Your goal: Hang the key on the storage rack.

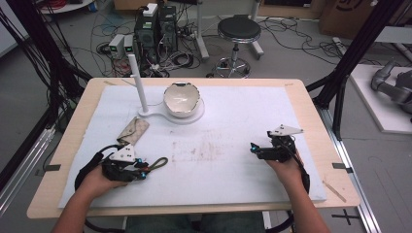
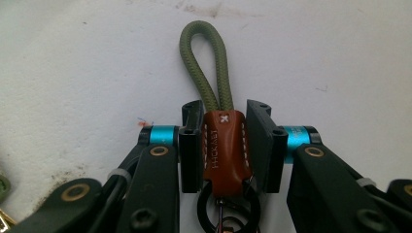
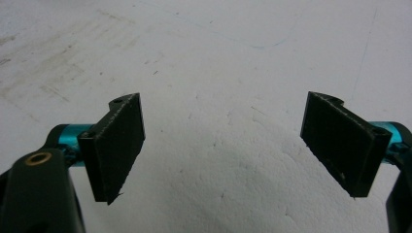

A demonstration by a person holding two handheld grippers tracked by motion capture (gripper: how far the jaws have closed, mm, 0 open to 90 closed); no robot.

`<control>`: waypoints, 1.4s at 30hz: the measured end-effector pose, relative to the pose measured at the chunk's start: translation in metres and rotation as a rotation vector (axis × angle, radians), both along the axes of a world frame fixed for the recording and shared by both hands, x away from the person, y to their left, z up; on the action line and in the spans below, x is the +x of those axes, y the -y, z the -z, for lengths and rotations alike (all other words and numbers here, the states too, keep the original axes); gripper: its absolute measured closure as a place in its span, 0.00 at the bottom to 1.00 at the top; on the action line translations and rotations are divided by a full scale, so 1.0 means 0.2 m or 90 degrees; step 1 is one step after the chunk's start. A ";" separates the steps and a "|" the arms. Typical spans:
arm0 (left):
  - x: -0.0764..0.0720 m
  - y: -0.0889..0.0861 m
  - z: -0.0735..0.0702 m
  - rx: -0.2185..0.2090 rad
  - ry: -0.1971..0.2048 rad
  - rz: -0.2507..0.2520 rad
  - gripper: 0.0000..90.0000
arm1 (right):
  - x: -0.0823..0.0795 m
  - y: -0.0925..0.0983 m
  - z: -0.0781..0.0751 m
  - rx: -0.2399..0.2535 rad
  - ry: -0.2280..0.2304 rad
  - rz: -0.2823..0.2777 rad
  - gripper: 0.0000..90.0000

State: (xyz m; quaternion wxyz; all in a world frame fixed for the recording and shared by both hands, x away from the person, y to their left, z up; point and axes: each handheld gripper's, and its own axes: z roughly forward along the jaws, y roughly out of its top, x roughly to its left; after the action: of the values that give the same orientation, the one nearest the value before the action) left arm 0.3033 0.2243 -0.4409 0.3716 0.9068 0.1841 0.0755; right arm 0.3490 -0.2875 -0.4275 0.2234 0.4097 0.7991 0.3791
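- My left gripper (image 2: 223, 145) is clamped on the brown leather tab (image 2: 224, 145) of a key strap, one black jaw pressed against each side of the tab, as the left gripper view shows.
- From the tab, an olive-green cord loop (image 2: 206, 63) runs forward and lies flat on the white mat (image 2: 73, 73); behind the tab, a dark metal ring (image 2: 228, 211) hangs between the jaw arms.
- From above, I see the same left gripper (image 1: 142, 167) low at the near left of the table, held in my left hand (image 1: 97, 180), with the green loop (image 1: 158, 163) pointing toward the middle of the mat.
- My right gripper (image 3: 223, 145) stands wide open with nothing between its jaws, only bare, scuffed mat beneath.
- In the high view the right gripper (image 1: 253, 148) sits at the near right, well apart from the left one, gripped by my right hand (image 1: 286, 167).
- Just beyond the left gripper, a small beige pouch (image 1: 133, 131) lies on the mat.
- Farther back, a white bowl with a jagged, eggshell-like rim (image 1: 182, 99) rests on a white base (image 1: 192, 116) from which a white post (image 1: 137, 82) rises.
- Brownish stains (image 1: 204, 150) mark the middle of the mat, which covers most of the wooden table (image 1: 316, 141).
- Behind the table: a black stool (image 1: 238, 29) and computer towers (image 1: 156, 29) amid tangled cables on the floor.
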 end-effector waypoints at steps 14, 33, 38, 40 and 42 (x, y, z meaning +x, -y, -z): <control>0.00 -0.12 -0.18 -0.156 0.068 -0.088 0.77 | 0.00 0.02 0.00 0.022 -0.005 0.011 0.18; 0.15 -0.15 -0.57 -0.193 0.165 -0.180 0.77 | 0.01 0.00 0.00 0.023 -0.008 0.009 0.18; 0.17 -0.16 -0.64 -0.214 0.180 -0.226 0.77 | 0.01 0.00 0.01 0.021 -0.013 0.008 0.18; 0.17 -0.17 -0.66 -0.229 0.186 -0.246 0.77 | 0.01 0.00 0.01 0.020 -0.011 0.009 0.18; 0.17 -0.17 -0.68 -0.231 0.197 -0.261 0.77 | 0.01 0.00 0.00 0.020 -0.012 0.009 0.18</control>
State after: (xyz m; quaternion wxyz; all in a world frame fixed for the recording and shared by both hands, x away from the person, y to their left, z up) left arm 0.3371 0.2586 -0.3055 0.5278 0.7478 0.3147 0.2515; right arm 0.3510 -0.2878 -0.4283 0.2123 0.4219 0.7924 0.3860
